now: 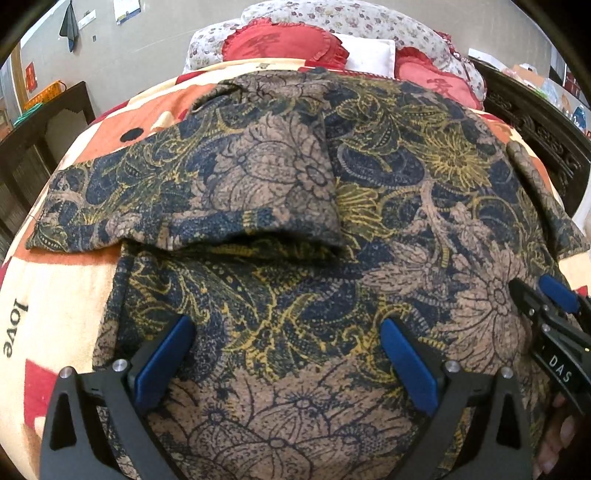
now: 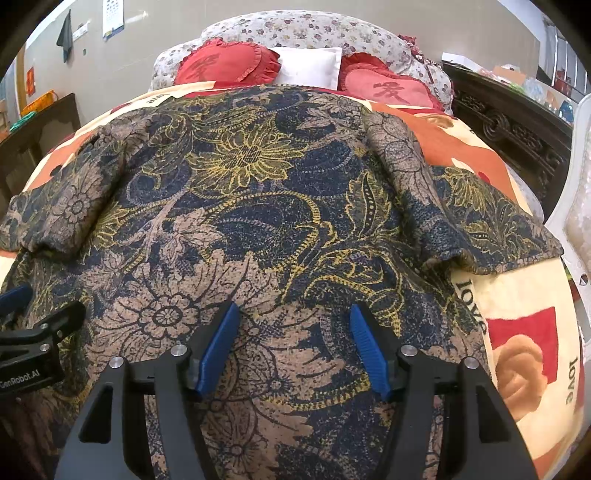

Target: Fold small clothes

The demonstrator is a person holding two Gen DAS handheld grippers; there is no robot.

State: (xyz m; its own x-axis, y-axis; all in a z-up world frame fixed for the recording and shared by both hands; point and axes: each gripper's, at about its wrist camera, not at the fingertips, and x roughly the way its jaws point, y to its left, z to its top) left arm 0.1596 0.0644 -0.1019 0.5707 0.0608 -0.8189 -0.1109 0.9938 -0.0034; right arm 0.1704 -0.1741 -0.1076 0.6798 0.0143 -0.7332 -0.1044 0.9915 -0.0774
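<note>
A floral garment (image 1: pixel 295 206) in navy, tan and yellow lies spread flat on the bed; it also fills the right wrist view (image 2: pixel 258 206). Its left sleeve (image 1: pixel 177 184) lies out to the left, and the right sleeve (image 2: pixel 480 221) out to the right. My left gripper (image 1: pixel 288 328) is open and empty, just above the garment's near part. My right gripper (image 2: pixel 291 314) is open and empty, also over the near part. The right gripper shows at the right edge of the left view (image 1: pixel 546 306); the left gripper shows at the left edge of the right view (image 2: pixel 40 321).
The garment lies on a cream, orange and red blanket (image 2: pixel 524 332) with "love" printed on it. Red heart cushions (image 2: pixel 229 62), a white pillow (image 2: pixel 310 66) and a floral bolster (image 2: pixel 295 29) sit at the bed's head. Dark wooden furniture (image 2: pixel 517 129) stands right, a dark cabinet (image 1: pixel 44 129) left.
</note>
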